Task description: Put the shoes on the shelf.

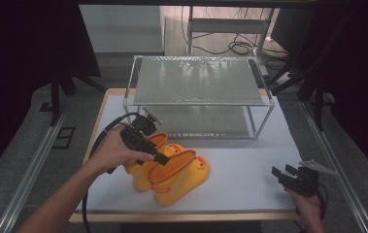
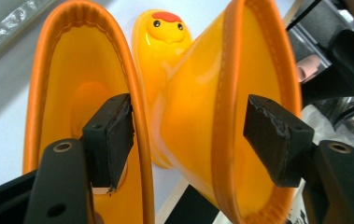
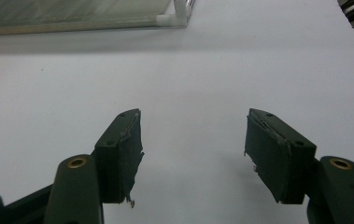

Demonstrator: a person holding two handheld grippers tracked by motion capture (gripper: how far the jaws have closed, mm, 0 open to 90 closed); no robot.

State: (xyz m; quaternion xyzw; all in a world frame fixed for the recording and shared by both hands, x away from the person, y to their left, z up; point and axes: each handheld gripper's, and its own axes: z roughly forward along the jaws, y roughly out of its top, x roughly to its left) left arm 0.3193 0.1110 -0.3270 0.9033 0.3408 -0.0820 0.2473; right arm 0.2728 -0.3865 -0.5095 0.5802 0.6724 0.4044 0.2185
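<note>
At lower left of the high view, the left gripper [image 1: 161, 158] spreads its jaws wide, one inside each shaft of the pair of yellow rubber duck-faced boots [image 1: 172, 170] lying mid-table, gripping neither, while at lower right the right gripper [image 1: 281, 174] gapes empty over the white table [image 1: 249, 160].

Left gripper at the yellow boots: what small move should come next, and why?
Probably close the left gripper. Its open jaws straddle the adjoining rims of the two yellow boots, one pad inside each shaft, neither pressing. Closing would likely pinch both rims together for lifting.
</note>
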